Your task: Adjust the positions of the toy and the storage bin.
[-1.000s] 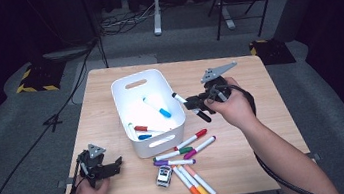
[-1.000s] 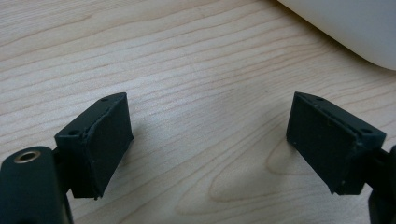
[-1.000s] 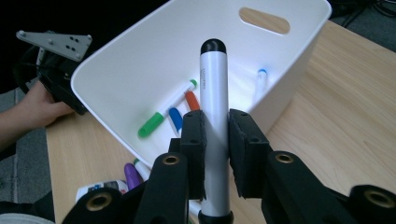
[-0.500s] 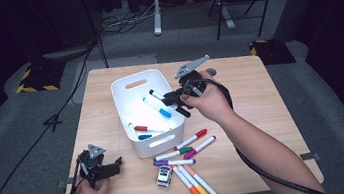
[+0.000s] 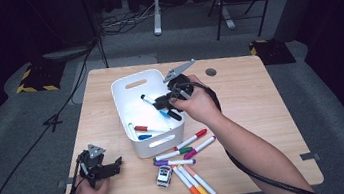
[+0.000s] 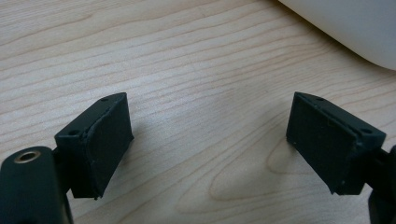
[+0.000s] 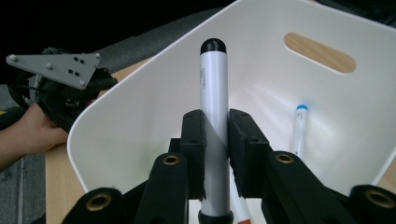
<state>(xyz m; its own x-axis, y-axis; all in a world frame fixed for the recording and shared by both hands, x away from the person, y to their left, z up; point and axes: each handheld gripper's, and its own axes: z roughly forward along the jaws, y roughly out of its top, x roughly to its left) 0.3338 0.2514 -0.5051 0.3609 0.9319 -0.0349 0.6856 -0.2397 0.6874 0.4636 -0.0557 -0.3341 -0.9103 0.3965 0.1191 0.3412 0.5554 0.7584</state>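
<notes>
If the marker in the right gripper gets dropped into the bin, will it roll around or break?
The marker looks round and smooth, so it probably rolls until the white bin wall stops it. It seems rigid plastic, unlikely to break. The right gripper pinches it firmly.

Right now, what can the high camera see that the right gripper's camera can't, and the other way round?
The high view alone shows the whole wooden table and the loose markers lying beside the bin, plus a small toy car.

The right gripper view alone shows, close up, the right gripper shut on a white marker with a black end, pads squeezing both its sides, and a blue-tipped marker against the bin's inner wall.

Both show the white bin, the held marker over it, and the left gripper in the other hand.
</notes>
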